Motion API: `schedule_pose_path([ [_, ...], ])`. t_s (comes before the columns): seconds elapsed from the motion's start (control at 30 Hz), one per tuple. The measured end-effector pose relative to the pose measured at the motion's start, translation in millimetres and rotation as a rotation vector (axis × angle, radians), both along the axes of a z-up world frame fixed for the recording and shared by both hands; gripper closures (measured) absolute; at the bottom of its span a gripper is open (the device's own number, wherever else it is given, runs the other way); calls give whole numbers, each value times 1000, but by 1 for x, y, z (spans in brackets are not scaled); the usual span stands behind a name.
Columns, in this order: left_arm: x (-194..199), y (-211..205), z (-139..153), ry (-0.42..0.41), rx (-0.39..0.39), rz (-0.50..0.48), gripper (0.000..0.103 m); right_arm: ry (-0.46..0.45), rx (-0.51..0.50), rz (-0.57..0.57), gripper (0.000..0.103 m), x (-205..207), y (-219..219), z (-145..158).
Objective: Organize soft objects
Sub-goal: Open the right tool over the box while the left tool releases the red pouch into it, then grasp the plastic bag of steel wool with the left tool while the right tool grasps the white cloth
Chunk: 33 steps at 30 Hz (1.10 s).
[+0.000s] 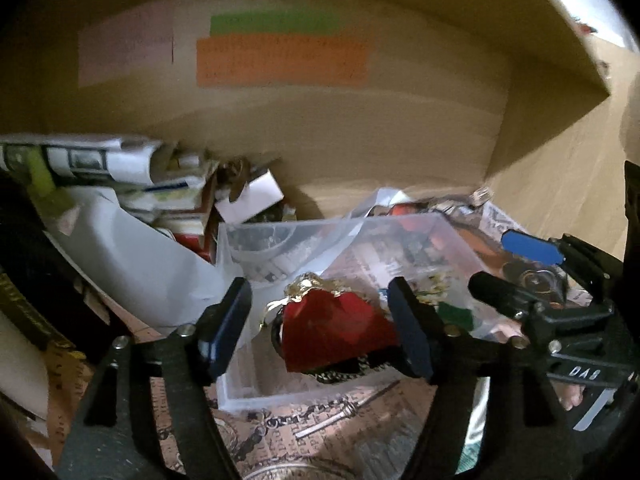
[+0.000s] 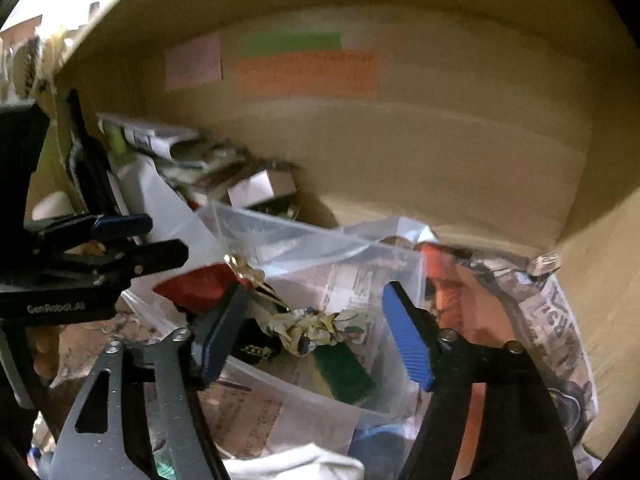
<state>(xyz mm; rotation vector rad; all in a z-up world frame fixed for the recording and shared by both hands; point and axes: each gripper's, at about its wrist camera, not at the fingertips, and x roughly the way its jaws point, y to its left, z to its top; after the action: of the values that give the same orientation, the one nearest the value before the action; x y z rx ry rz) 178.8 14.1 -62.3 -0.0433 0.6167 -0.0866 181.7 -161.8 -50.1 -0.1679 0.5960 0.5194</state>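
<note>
A red pouch with gold trim lies between the wide-open fingers of my left gripper, over the clear plastic bin; the pads do not press it. It also shows in the right wrist view. My right gripper is open above the same bin, over a crumpled floral cloth and a green and yellow sponge inside. The left gripper shows at the left of the right wrist view; the right gripper shows at the right of the left wrist view.
All sits inside a large cardboard box with coloured labels on its back wall. Papers and small boxes pile at the back left. A white plastic sheet lies left of the bin. Printed newspaper lines the right.
</note>
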Motion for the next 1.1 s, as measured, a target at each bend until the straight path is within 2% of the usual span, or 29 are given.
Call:
schedule_pose_path([
  [0.2, -32, -7, 10, -47, 13, -19, 27, -83, 26, -6, 27, -30, -12, 21],
  [0.37, -56, -14, 8, -56, 11, -43, 23, -93, 36, -11, 27, -50, -24, 20],
  [0.73, -78, -28, -24, 49, -33, -85, 23, -5, 38, -36, 27, -72, -41, -11],
  [1.1, -78, -39, -68, 177, -46, -120, 23, 137, 30, -43, 27, -73, -44, -53],
])
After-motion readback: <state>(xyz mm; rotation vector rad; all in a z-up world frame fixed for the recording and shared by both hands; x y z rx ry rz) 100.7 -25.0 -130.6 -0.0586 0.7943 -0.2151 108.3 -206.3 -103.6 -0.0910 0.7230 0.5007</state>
